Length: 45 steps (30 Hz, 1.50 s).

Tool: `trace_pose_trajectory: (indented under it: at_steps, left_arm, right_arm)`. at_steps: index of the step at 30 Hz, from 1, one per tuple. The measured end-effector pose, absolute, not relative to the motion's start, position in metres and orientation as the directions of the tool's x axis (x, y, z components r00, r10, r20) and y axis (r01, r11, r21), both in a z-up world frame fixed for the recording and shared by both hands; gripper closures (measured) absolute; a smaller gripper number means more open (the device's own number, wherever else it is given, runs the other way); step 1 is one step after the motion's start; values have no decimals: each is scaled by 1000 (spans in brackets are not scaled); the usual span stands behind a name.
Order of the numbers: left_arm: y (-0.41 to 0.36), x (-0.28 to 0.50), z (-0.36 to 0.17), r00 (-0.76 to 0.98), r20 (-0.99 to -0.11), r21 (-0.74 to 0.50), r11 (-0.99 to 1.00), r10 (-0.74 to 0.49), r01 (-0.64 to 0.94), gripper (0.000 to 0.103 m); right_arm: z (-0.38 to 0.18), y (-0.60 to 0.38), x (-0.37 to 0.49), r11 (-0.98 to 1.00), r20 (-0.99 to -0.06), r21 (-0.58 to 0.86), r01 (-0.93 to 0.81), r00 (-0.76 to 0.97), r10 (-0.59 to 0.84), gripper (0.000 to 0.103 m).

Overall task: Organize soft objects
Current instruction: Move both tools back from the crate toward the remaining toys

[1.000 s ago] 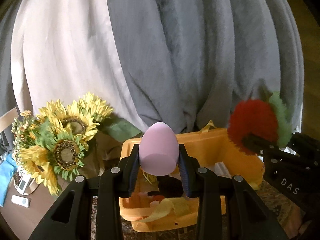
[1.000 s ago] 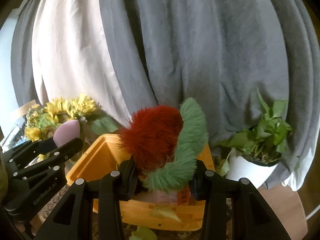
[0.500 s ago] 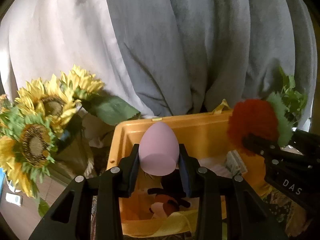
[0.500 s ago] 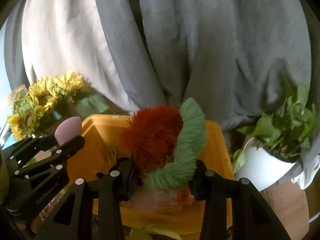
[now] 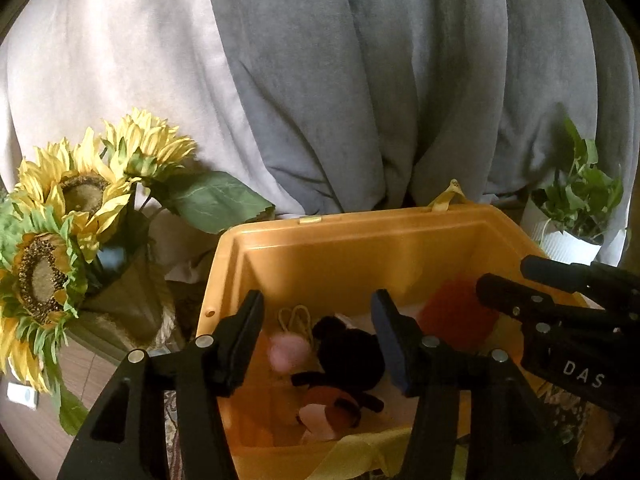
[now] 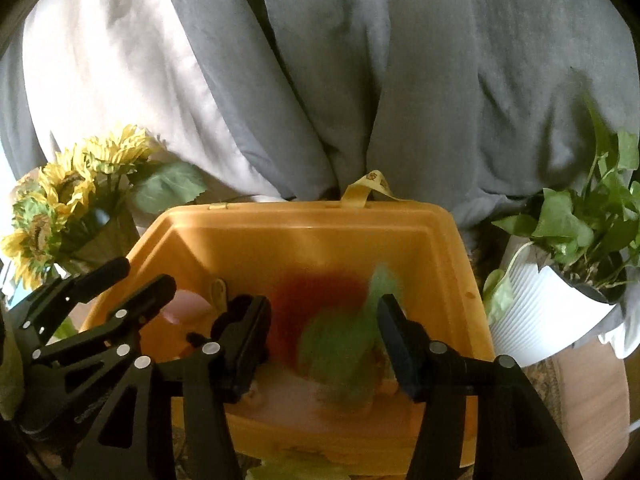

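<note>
**Mia:** What is the left gripper (image 5: 318,332) doing?

**Ben:** It is hanging over the yellow bin (image 5: 360,236) with its fingers (image 5: 244,332) spread wide. Nothing is sitting between them.

**Mia:** Where is the pink egg sponge (image 5: 289,351)?

**Ben:** It is showing as a blurry pink spot inside the bin, just beside the black plush toy (image 5: 350,350). I cannot tell if it is touching the bottom.

**Mia:** And the right gripper (image 6: 324,334)?

**Ben:** Its fingers are standing wide apart too, and they are gripping nothing. The red and green fuzzy toy (image 6: 332,320) is looking blurry between them, down inside the bin (image 6: 304,220). It is not touching either finger.

**Mia:** What else is lying in the bin?

**Ben:** The black plush toy is lying near the middle, with orange and pink bits by it.

**Mia:** What is standing around the bin?

**Ben:** Sunflowers (image 5: 68,208) are standing on the left. A green plant in a white pot (image 6: 548,312) is sitting on the right. Grey and white cloth (image 5: 320,80) is hanging behind it all.
</note>
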<state>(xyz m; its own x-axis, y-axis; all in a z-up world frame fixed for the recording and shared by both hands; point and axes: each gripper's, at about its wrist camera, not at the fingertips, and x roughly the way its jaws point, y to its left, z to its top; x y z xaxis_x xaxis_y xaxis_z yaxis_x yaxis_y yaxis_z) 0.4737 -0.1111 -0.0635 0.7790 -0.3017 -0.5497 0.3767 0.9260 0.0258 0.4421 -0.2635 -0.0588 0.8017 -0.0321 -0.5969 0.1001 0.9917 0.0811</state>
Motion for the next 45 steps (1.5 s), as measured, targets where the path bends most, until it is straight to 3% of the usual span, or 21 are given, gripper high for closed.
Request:
trace_pose_trajectory:
  at_steps: [14,32,36,45]
  left_arm:
    - [-100,445,-47,806,-505,23,929,-308,369,47]
    - [-93,376,-20,820,-424,35,898,-384,439,46]
    - [-93,365,-16,816,-414,34,889,-404,457,44]
    - [-96,343,-18,809,-403,56,870,-429,490,38]
  right_arm:
    - [-45,-257,417,990,-548,50,129,833,-80,45]
    - [-13,-253,326,966,-419,33,255,881,-218,45]
    - [-12,-255,308,957,-409,58,283,882,-235,35]
    - [-13,-260,271,933,-377,88,348,879,-292,27]
